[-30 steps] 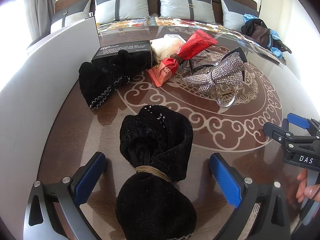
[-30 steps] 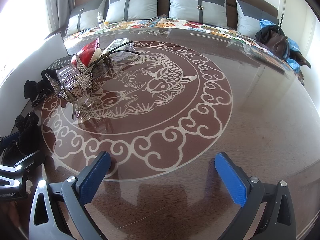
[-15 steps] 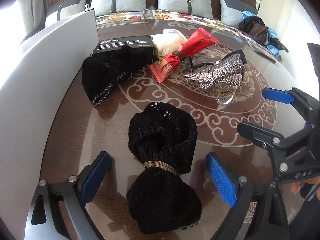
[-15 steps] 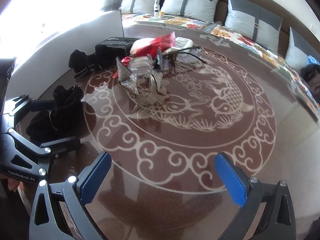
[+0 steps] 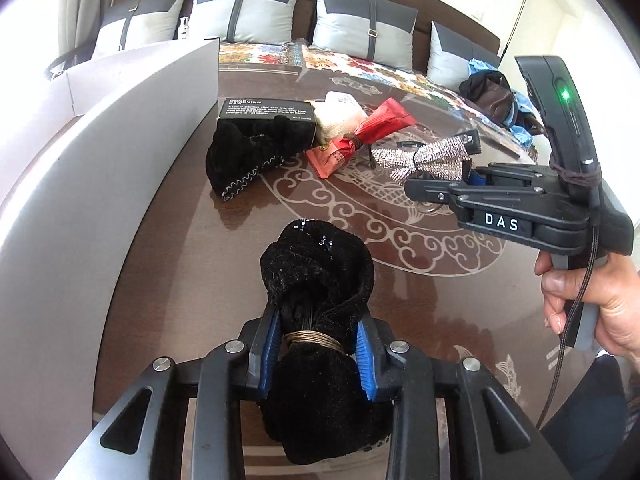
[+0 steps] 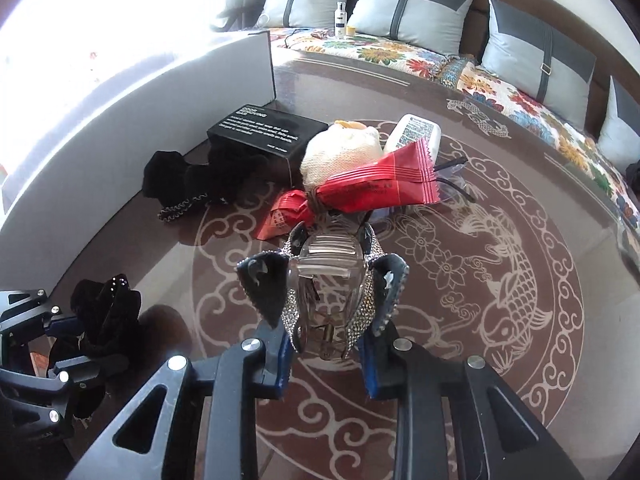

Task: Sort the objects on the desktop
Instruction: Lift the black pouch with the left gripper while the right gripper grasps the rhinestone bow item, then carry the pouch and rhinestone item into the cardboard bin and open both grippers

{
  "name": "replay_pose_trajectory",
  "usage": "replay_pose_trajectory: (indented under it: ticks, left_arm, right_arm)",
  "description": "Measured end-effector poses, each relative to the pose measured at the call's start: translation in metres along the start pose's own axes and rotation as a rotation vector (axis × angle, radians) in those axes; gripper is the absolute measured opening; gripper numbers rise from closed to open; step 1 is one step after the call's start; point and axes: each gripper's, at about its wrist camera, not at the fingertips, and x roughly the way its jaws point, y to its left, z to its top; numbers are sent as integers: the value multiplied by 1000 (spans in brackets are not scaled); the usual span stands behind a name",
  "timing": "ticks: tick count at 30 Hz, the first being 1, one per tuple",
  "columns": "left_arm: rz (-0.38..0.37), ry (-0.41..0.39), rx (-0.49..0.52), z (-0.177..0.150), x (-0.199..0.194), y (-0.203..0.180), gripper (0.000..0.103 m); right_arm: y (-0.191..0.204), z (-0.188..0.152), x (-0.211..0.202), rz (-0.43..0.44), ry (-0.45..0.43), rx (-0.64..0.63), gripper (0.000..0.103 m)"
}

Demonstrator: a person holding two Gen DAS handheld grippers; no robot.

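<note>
Two handheld grippers are in use over a round brown desk (image 6: 540, 208) with a pale koi-and-cloud pattern under a glossy top.

Left gripper (image 5: 316, 350): its blue-padded fingers (image 5: 269, 354) are closing on the waist of a black velvet bow-shaped hair tie (image 5: 320, 280), bound at the middle with a tan band. The pads press against the fabric on both sides. The bow's upper lobe, with a few small sparkles, projects beyond the fingertips.

Right gripper (image 6: 324, 354): its fingers are closing on a clear plastic hair claw clip covered with a silver rhinestone bow (image 6: 330, 284), held upright between the pads. In the left wrist view a person's hand (image 5: 592, 300) grips this tool's handle at the right edge, and a green light shows on its upper housing.

Remaining items lie grouped at the far left part of the desk:
- a second black velvet hair tie with white zigzag stitching (image 5: 244, 156), just in front of a black rectangular box with white print (image 6: 266, 130);
- a red foil snack wrapper tied into a bow shape (image 6: 360, 192), just beyond the held clip;
- a cream knitted piece (image 6: 340, 152) behind the wrapper;
- a white tube with printed text (image 6: 416, 136) beside it.

A white curved partition (image 5: 120, 184) borders the desk's left side. A sofa with grey cushions (image 6: 408, 8) and a floral cover stands beyond.
</note>
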Motion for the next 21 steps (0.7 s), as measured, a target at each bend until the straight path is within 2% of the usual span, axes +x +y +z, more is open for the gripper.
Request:
replay_pose_trajectory:
  ticks: [4, 8, 12, 15, 18, 21]
  left_arm:
    - [-62, -74, -59, 2, -43, 3, 32]
    - [-66, -193, -108, 20, -102, 32, 32]
    - [37, -246, -178, 35, -139, 96, 32]
    - [136, -221, -253, 35, -148, 157, 32]
    - [233, -177, -313, 28, -151, 210, 32]
    - [291, -126, -350, 16, -146, 247, 33]
  right_arm:
    - [7, -9, -31, -2, -23, -1, 28]
    - [32, 14, -59, 49, -82, -3, 28]
    - [95, 57, -79, 160, -156, -40, 28]
    - [151, 90, -81, 274, -183, -56, 28]
    - [209, 115, -72, 370, -176, -75, 28]
    - [262, 124, -52, 438, -119, -115, 28]
